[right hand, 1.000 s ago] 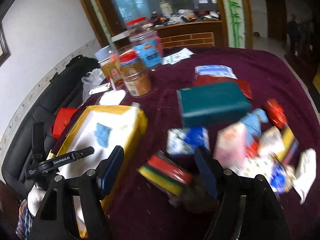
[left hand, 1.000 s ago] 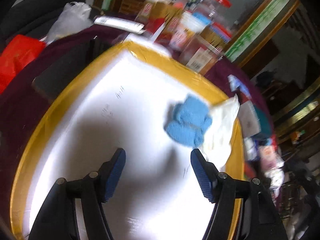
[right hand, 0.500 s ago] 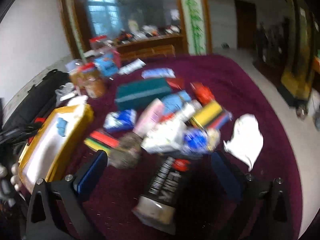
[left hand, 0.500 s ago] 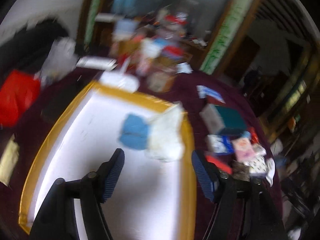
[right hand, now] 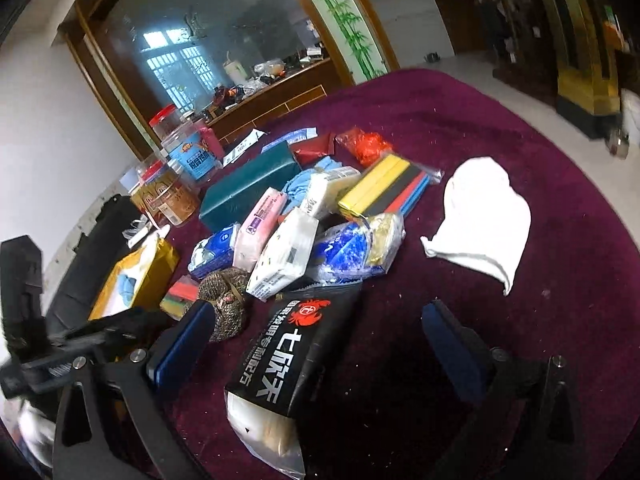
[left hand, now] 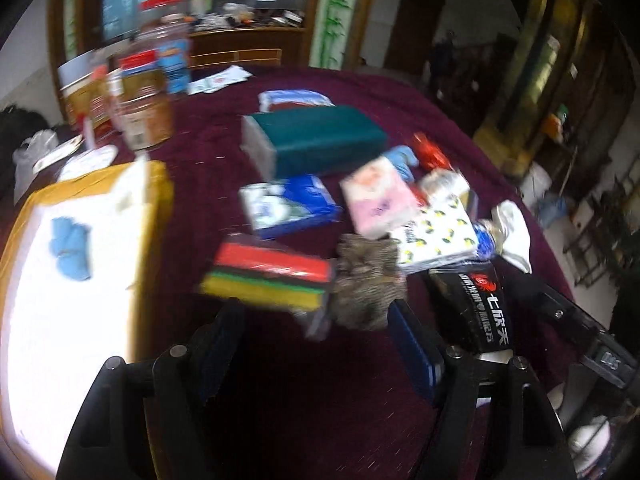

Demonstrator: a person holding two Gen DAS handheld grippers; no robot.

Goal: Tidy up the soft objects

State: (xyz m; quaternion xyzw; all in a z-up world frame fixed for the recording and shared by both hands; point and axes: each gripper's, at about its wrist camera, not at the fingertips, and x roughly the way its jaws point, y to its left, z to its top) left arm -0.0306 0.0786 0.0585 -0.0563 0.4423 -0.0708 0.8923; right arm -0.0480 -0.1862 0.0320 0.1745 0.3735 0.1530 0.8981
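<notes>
A yellow-rimmed box point(left hand: 158, 184) with a white inside holds a blue cloth point(left hand: 70, 242) at the left; it also shows in the right wrist view point(right hand: 160, 260). A white cloth point(right hand: 482, 216) lies on the maroon tablecloth at the right. A brown mesh scrubber point(left hand: 366, 276) and a striped sponge pack point(left hand: 268, 276) lie just beyond my left gripper point(left hand: 320, 344), which is open and empty. My right gripper point(right hand: 316, 336) is open and empty above a black packet point(right hand: 288, 356).
A heap of packets covers the table's middle: a green box point(left hand: 316, 136), tissue packs point(left hand: 286, 204), a pink pack point(left hand: 378, 196), a lemon-print pack point(left hand: 438, 236). Jars point(left hand: 144, 104) stand at the back left. The left gripper's body point(right hand: 60, 344) is near my right gripper.
My left gripper has swung right, away from over the box, and now faces the heap. My right gripper has moved right and closer to the black packet and white cloth.
</notes>
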